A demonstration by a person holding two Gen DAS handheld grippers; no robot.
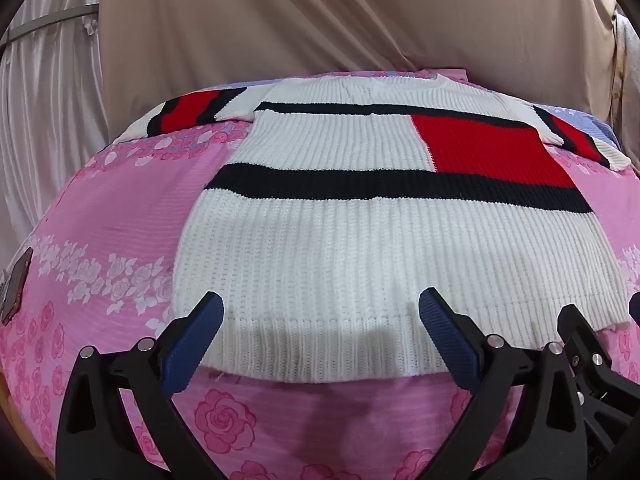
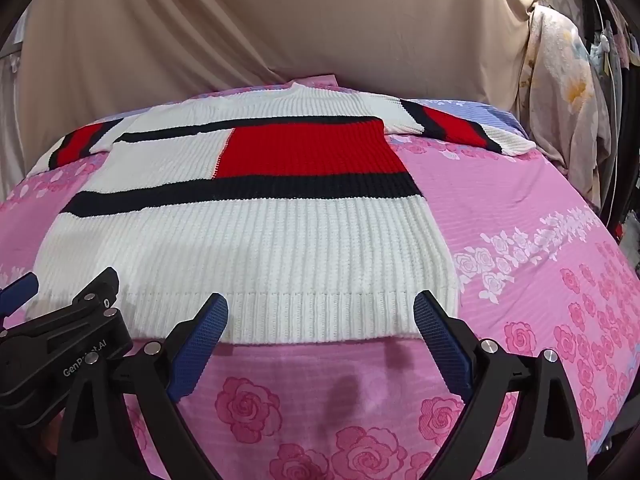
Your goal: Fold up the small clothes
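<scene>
White ribbed knit sweater w/ red block & black stripes point(image 1: 360, 240) lies flat, sleeves out, on pink rose-print bedsheet point(image 1: 100, 216); beige draped curtain point(image 1: 320, 20) behind. Left gripper point(image 1: 322, 312) & right gripper point(image 2: 320, 312) hover at hem, jaws wide, holding nothing.

Left wrist view: right gripper point(image 1: 636, 312) cut off by the right edge, only one black finger and a sliver of blue pad visible; jaw spacing unreadable. Dark flat object point(image 1: 16, 288) at the left edge, partly cropped, identity unclear. Right wrist view: left gripper point(image 2: 24, 288) cropped at the left edge. Clothes point(image 2: 612, 52) hanging far right, too small to identify. Sweater point(image 2: 248, 216) underside hidden.
</scene>
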